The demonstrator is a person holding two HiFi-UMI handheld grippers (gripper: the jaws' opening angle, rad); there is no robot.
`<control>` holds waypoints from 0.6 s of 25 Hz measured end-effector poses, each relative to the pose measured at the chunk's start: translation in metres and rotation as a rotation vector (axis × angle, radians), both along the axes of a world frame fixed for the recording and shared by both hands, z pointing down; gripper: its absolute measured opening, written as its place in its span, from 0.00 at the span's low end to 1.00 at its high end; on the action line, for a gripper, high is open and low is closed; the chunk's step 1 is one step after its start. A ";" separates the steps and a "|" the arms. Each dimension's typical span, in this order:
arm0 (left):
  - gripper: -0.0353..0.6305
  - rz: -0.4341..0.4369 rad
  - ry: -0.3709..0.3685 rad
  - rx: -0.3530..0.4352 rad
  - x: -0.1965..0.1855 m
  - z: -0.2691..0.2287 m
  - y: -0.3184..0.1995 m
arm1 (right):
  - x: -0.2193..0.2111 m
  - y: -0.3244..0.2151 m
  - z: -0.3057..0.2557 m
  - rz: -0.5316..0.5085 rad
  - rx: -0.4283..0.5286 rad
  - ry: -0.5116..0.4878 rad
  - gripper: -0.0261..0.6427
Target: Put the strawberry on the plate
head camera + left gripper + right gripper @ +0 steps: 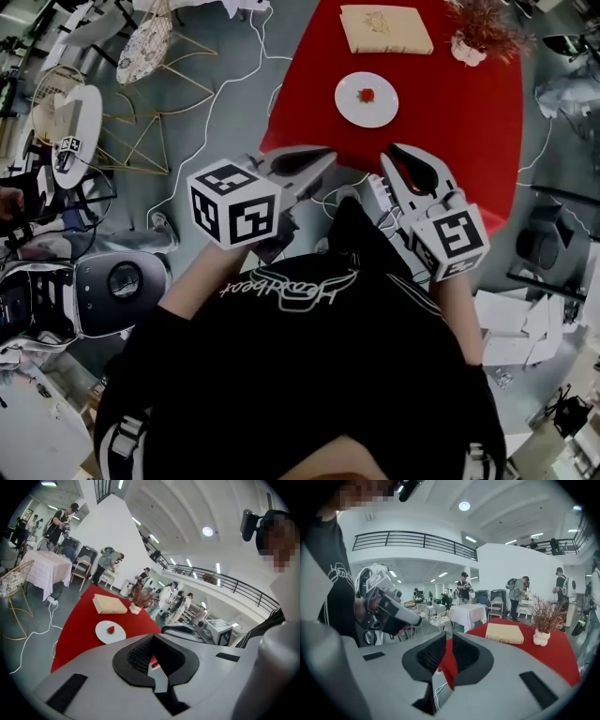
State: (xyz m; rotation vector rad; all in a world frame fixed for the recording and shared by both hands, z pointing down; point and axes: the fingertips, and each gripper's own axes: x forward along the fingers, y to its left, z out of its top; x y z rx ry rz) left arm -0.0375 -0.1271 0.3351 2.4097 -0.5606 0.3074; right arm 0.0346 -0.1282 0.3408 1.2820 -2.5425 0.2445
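The strawberry [367, 95] lies on the small white plate [349, 110] on the red table [441, 131]. The left gripper view shows the same strawberry [111, 630] and plate [104, 637] far ahead. Both grippers hang near the person's chest, short of the table's near edge. My left gripper [328, 156] points at the table with its jaws together and nothing in them. My right gripper [390, 153] stands beside it, its jaws a narrow gap apart and empty. The right gripper view does not show the plate.
A tan book [385, 28] and a white vase of dried reddish twigs [473, 42] stand at the table's far end. White cables [234, 75] trail over the grey floor left of the table. Wire chairs [141, 47] and machines [112, 281] stand at the left.
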 end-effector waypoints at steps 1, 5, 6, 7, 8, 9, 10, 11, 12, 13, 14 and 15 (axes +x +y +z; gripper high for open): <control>0.06 0.008 0.018 0.016 -0.003 -0.008 0.005 | -0.003 0.009 -0.008 0.007 0.002 -0.003 0.09; 0.06 0.028 0.074 0.070 -0.008 -0.037 0.025 | -0.018 0.042 -0.033 -0.074 0.030 -0.036 0.06; 0.06 0.034 0.080 0.083 -0.008 -0.042 0.030 | -0.020 0.048 -0.037 -0.084 0.020 -0.043 0.05; 0.06 0.041 0.083 0.097 -0.008 -0.046 0.035 | -0.023 0.053 -0.042 -0.089 0.009 -0.053 0.05; 0.06 0.048 0.082 0.111 -0.009 -0.050 0.039 | -0.026 0.057 -0.047 -0.093 0.002 -0.066 0.05; 0.06 0.054 0.081 0.123 -0.011 -0.053 0.043 | -0.029 0.061 -0.051 -0.100 -0.002 -0.080 0.05; 0.06 0.058 0.081 0.133 -0.013 -0.055 0.048 | -0.033 0.065 -0.055 -0.108 -0.006 -0.093 0.05; 0.06 0.059 0.083 0.140 -0.015 -0.058 0.052 | -0.035 0.069 -0.058 -0.116 -0.008 -0.102 0.05; 0.06 0.059 0.088 0.146 -0.017 -0.060 0.055 | -0.037 0.073 -0.060 -0.123 -0.010 -0.105 0.05; 0.06 0.057 0.092 0.152 -0.018 -0.062 0.059 | -0.038 0.077 -0.062 -0.129 -0.012 -0.106 0.05; 0.06 0.055 0.095 0.157 -0.017 -0.064 0.062 | -0.039 0.080 -0.064 -0.134 -0.013 -0.104 0.05; 0.06 0.052 0.096 0.163 -0.017 -0.066 0.065 | -0.039 0.085 -0.065 -0.139 -0.014 -0.104 0.05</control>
